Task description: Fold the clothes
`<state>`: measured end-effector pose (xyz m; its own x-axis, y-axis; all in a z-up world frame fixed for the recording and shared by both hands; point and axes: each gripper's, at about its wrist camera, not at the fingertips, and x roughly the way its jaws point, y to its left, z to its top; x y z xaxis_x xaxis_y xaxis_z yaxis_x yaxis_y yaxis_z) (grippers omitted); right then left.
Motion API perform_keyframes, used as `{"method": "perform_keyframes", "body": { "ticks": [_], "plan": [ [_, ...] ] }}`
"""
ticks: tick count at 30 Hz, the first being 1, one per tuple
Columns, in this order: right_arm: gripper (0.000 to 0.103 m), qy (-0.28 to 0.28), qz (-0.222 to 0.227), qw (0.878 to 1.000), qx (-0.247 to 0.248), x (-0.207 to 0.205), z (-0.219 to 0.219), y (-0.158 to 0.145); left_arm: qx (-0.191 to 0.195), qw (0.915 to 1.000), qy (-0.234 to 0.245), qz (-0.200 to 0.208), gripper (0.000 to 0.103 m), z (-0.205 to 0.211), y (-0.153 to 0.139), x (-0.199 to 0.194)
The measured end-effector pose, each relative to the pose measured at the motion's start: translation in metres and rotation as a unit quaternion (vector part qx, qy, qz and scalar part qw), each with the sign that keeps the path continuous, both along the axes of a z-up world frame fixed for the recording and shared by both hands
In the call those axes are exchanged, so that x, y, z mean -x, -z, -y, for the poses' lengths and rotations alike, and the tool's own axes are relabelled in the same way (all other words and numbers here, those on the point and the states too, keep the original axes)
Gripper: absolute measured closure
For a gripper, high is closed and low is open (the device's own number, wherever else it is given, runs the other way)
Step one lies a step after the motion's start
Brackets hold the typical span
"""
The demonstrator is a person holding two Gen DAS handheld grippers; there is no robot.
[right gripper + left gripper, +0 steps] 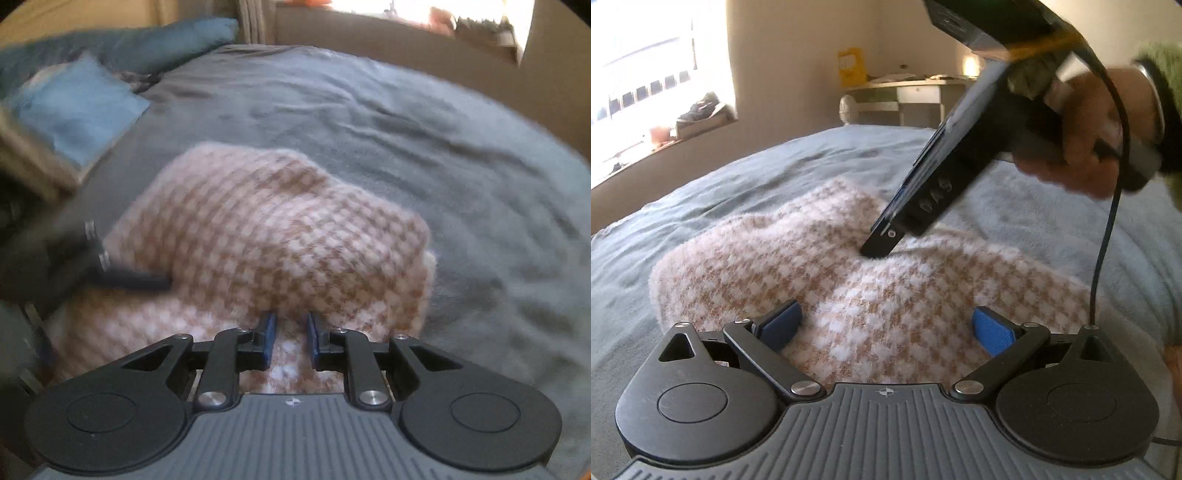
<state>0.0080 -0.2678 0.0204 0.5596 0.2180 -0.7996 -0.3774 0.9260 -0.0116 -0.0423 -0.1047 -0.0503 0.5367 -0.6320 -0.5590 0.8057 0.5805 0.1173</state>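
A fuzzy checked sweater point(871, 295) lies folded on the bed point(720, 177).

It is pink-white with tan checks, thick and soft, doubled into a lumpy bundle on the grey-blue cover. The left gripper point(886, 328) hangs spread wide over its near edge, pads clear of the knit. The right gripper point(290, 341) stands slightly apart, nothing pinched between its pads, tips at the fabric. The right wrist view is blurred; sleeves and collar cannot be made out.

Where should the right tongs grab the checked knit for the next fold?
Probably the doubled edge of the checked knit at the right in the right wrist view. It lies thick and free on the blue bedcover, so come in low from that side; the left tongs stand open over the other end.
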Motion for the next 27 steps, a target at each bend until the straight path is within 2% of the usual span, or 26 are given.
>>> {"method": "perform_keyframes", "body": {
  "ticks": [3,5,7,9,12,13,15,18,22,25,27],
  "plan": [
    [0.082,0.007,0.050,0.998,0.028,0.016,-0.001,-0.021,0.016,0.9995,-0.014,-0.024,0.009,-0.012,-0.012,-0.003],
    [0.082,-0.007,0.066,0.998,0.000,0.028,0.005,-0.033,0.030,0.9984,-0.026,-0.041,0.009,-0.019,-0.020,-0.006],
    [0.082,-0.025,0.062,0.997,-0.036,0.044,0.010,-0.037,0.031,0.9978,-0.033,-0.049,0.009,-0.022,-0.022,-0.004],
    [0.082,-0.041,0.044,0.997,-0.054,0.056,0.012,-0.026,0.009,0.9991,-0.030,-0.030,0.009,-0.015,-0.016,-0.001],
    [0.083,-0.034,0.010,0.999,-0.016,0.067,0.011,0.013,-0.031,0.9994,-0.013,0.009,0.008,-0.001,-0.008,0.007],
    [0.083,-0.030,0.014,0.999,-0.009,0.069,0.011,0.019,-0.038,0.9992,-0.007,0.013,0.008,0.001,-0.008,0.009],
    [0.083,-0.020,0.021,1.000,-0.011,0.073,0.009,0.010,-0.051,0.9985,0.005,0.020,0.008,0.006,-0.009,0.012],
    [0.082,-0.021,0.052,0.998,-0.020,0.083,0.008,-0.009,-0.032,0.9995,-0.001,0.007,0.010,-0.003,-0.021,0.009],
    [0.082,-0.028,0.074,0.995,-0.053,0.089,0.006,-0.021,0.025,0.9986,-0.046,-0.002,0.010,-0.015,-0.040,-0.016],
    [0.082,-0.029,0.075,0.994,-0.070,0.082,-0.001,-0.019,0.029,0.9959,-0.086,0.008,0.012,-0.013,-0.039,-0.045],
    [0.082,-0.036,0.058,0.993,-0.093,0.078,-0.006,-0.012,0.021,0.9935,-0.112,0.011,0.016,-0.011,-0.033,-0.064]
  ]
}}
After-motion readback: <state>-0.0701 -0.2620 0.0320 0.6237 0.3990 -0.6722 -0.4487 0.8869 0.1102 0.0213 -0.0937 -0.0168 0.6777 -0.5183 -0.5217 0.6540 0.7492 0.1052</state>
